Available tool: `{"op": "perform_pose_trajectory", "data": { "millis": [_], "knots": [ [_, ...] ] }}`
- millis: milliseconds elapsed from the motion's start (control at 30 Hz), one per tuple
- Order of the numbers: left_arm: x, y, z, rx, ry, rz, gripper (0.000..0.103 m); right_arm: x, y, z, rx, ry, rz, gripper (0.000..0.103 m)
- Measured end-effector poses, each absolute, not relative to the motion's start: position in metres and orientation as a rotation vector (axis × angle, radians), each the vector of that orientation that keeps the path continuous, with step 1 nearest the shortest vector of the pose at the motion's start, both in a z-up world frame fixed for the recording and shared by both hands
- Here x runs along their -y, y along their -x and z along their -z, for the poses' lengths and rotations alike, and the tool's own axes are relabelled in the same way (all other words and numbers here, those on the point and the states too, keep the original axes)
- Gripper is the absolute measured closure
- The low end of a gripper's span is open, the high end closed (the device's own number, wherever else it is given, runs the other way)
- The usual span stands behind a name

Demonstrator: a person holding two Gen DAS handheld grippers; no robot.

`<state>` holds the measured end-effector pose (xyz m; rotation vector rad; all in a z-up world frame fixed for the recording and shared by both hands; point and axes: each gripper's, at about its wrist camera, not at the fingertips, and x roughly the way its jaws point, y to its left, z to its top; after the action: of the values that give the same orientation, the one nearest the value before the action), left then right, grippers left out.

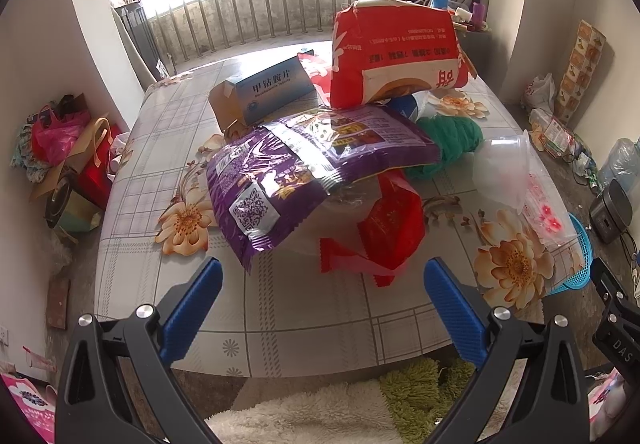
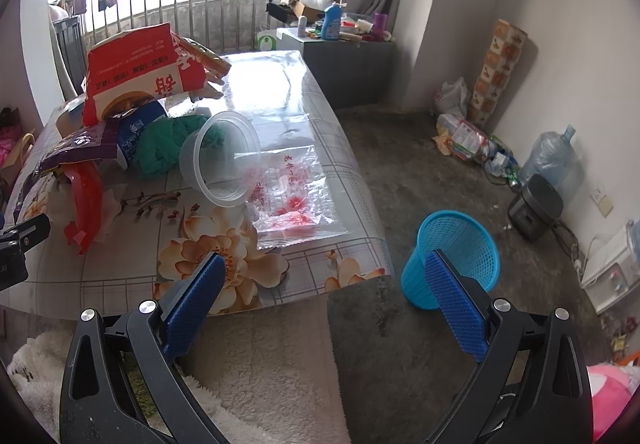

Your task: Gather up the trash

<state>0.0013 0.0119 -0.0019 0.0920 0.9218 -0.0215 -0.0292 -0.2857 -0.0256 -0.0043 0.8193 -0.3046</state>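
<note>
Your surface [image 1: 280,308] carries one purple wrapper [image 1: 304,164], one clear cup [image 2: 220,160] on its side, one big red bag [image 1: 396,56], one blue box [image 1: 272,88] and one flat clear bag [image 2: 296,200]. The near edge of the surface is bare. One blue basket [image 2: 452,256] stands on the floor just off its corner. Your left hand-held gripper [image 1: 320,308] gapes wide and empty before the purple wrapper; your right hand-held gripper [image 2: 324,304] is likewise spread, holding nothing, near the basket.

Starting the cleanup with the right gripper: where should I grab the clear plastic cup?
Pinch the rim wall of the clear plastic cup. It lies tipped on its side, mouth facing the right gripper, so probably slide one finger inside the opening and one outside, approaching from the near table edge.
</note>
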Motion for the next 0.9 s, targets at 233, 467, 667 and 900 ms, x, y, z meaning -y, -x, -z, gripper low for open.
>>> {"op": "perform_pose_trajectory", "data": {
  "millis": [233,467,667,900],
  "knots": [
    [-0.0115,-0.0014,0.0029,-0.926,-0.093,0.02,0.004,0.2845,0.0285,0.0259,-0.82,0.003,0.303,0.008],
    [-0.0105,-0.0011,0.0039,-0.926,-0.098,0.021,0.004,0.2829,0.0274,0.0263,-0.821,0.005,0.302,0.008],
    [-0.0113,-0.0014,0.0039,-0.927,-0.097,0.017,0.004,0.2797,0.0255,0.0275,-0.823,0.008,0.298,0.008],
    [-0.0125,-0.0015,0.0042,-0.928,-0.097,0.013,0.004,0.2782,0.0241,0.028,-0.824,0.006,0.295,0.008]
  ]
}}
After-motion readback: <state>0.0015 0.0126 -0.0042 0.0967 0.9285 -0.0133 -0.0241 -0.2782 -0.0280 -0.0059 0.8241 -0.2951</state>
